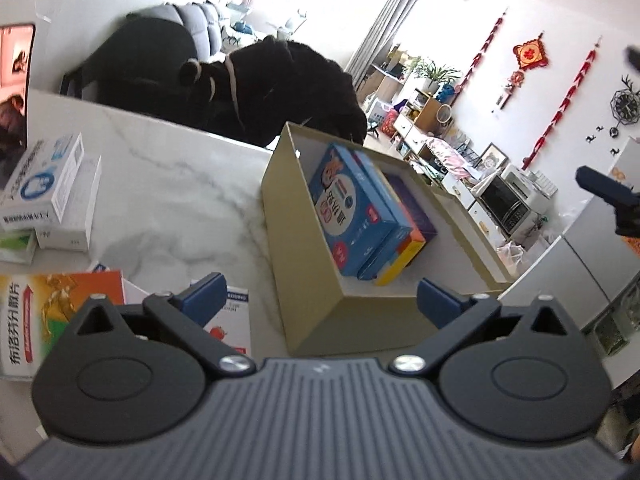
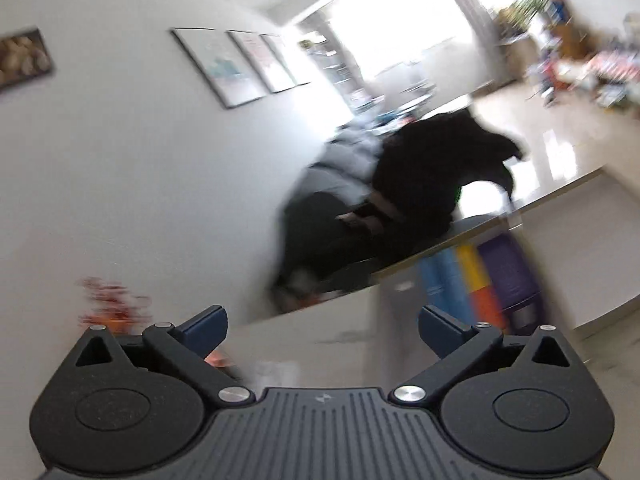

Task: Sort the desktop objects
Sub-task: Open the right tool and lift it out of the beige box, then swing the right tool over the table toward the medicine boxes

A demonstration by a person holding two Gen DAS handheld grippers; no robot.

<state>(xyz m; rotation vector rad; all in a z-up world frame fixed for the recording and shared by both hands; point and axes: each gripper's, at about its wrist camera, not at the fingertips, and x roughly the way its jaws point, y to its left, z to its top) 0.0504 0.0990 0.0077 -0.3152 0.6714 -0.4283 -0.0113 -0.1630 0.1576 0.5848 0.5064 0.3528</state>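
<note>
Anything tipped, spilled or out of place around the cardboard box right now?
Nothing spilled or damaged. The blue box leans on edge against the cardboard box wall with other packs stacked unevenly beside it. Several medicine boxes still lie loose on the marble table.

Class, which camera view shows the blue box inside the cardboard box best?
The left wrist view: the blue box is sharp, label readable, leaning inside the cardboard box. The right wrist view shows only a motion-blurred blue strip.
</note>
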